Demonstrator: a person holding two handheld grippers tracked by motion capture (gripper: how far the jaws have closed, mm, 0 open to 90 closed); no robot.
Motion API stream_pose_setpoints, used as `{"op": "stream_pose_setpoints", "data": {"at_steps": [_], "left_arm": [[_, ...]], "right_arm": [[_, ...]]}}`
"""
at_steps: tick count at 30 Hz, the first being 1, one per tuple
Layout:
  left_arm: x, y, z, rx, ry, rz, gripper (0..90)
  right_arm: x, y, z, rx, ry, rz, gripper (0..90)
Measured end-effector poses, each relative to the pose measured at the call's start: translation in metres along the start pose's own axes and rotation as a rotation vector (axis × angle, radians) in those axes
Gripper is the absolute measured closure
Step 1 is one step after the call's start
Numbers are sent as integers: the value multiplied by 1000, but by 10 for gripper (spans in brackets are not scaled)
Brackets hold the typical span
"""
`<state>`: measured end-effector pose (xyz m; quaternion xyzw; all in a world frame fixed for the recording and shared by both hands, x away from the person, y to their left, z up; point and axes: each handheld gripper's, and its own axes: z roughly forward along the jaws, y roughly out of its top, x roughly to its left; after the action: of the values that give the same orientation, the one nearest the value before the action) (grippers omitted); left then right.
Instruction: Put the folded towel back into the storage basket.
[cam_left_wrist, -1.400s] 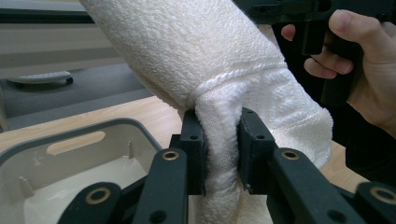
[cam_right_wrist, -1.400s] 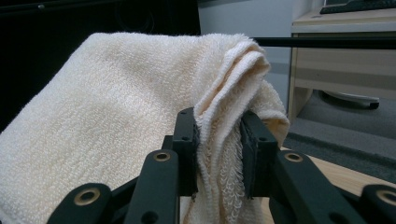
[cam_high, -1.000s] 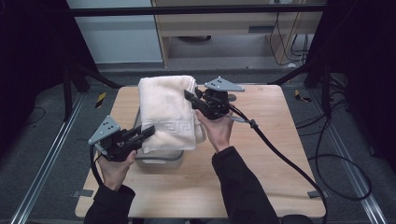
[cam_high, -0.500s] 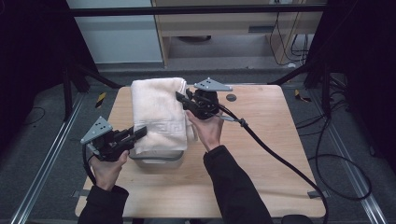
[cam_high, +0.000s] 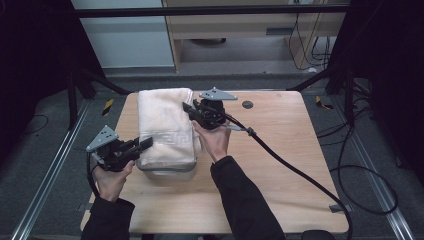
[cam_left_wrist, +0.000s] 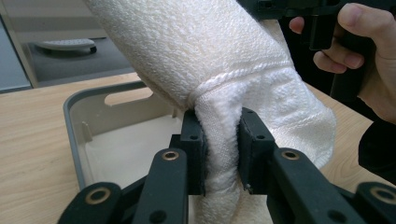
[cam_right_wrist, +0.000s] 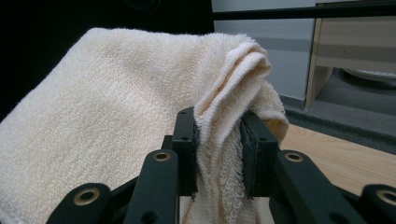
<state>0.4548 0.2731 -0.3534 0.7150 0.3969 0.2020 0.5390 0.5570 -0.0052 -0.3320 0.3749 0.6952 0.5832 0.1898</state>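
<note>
Near edge of table (cam_high: 280, 200), 7 o'clock: left gripper (cam_high: 144, 145) pinching a bunched fold at the towel's (cam_high: 165, 127) near corner. In the left gripper view the jaws are pressed onto the cloth, with terry squeezed between the pads (cam_left_wrist: 196, 154).

Centre-left: grey bin (cam_high: 167, 172) sits under the near end of the towel, its rim showing at 6 o'clock of the cloth. The left gripper view shows the bin's wall (cam_left_wrist: 74, 135) and handle slot, interior pale, apparently nothing in it beyond the hanging cloth.

Farther, 12 o'clock of the bin: right gripper (cam_high: 188, 108) clamped on the towel's far edge, layered folds caught between its jaws in the right gripper view.

Towel folded long, stretched between both grippers, held above the bin, sagging over it.

Progress, as judged: folding looks done, the towel is lined up over the bin. Left to do: lower it inside, tuck the far end in, release both grips.
</note>
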Motion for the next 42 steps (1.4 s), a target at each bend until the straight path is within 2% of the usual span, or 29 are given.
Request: {"op": "stream_pose_setpoints", "data": {"at_steps": [14, 28, 36, 42], "left_arm": [[18, -18, 17, 89, 53, -30, 738], [33, -31, 30, 163, 71, -58, 737], [37, -37, 38, 203, 97, -52, 737], [39, -43, 45, 236, 133, -34, 737]], "right_arm": [[-9, -30, 36, 71, -14, 30, 707], [-12, -49, 54, 116, -32, 37, 704], [-14, -60, 64, 147, -41, 44, 703], [-17, -68, 72, 172, -46, 49, 700]]}}
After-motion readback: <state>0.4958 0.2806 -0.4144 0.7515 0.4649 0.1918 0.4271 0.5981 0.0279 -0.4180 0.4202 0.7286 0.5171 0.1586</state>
